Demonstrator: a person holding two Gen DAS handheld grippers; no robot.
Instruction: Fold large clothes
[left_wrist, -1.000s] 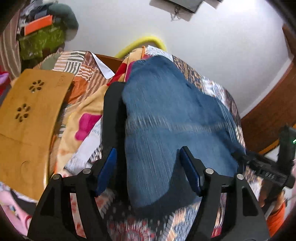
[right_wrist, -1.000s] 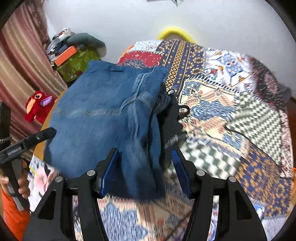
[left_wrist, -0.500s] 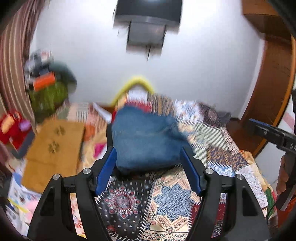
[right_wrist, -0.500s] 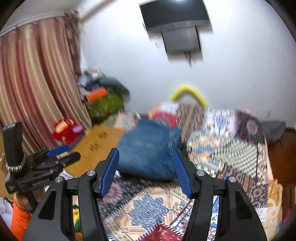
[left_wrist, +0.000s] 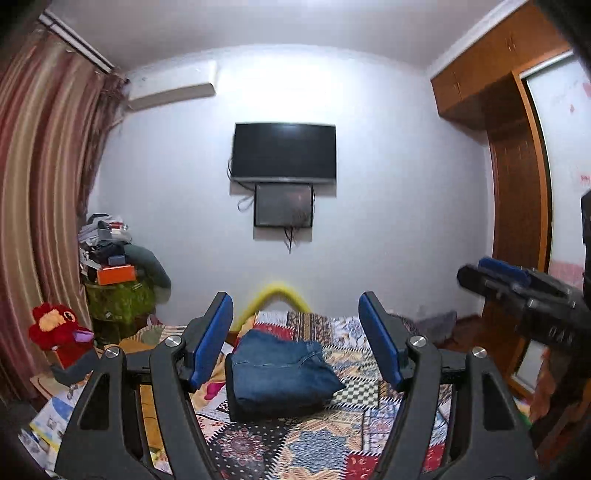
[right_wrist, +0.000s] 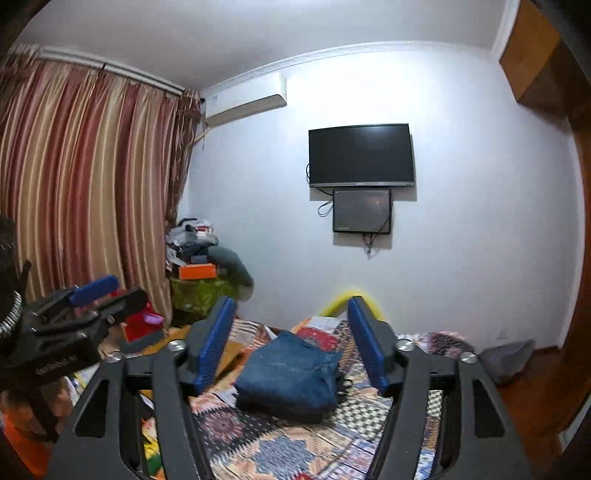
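The folded blue jeans (left_wrist: 280, 373) lie as a thick, squarish bundle on the patchwork bedspread (left_wrist: 314, 450), at lower centre of the left wrist view and likewise at lower centre of the right wrist view. A dark garment edge shows under and beside the bundle.

The left tool (left_wrist: 297, 338) frames the jeans from well short of them, its blue pads wide apart with nothing between them: it is open and empty. The right tool (right_wrist: 290, 341) is open and empty too; its jaws have just been opening, with nothing between them. Each tool also shows at the edge of the other's view, the right at mid right, the left at lower left.

Behind the bed a yellow curved tube (left_wrist: 275, 295) leans at the white wall. A black television (left_wrist: 283, 153) hangs above a smaller dark panel (left_wrist: 283, 205). At left, a red plush toy (left_wrist: 55, 326) sits before striped curtains (right_wrist: 81, 184), near a cluttered pile with an orange box (right_wrist: 197, 271). A wooden wardrobe (left_wrist: 513, 155) fills the right.
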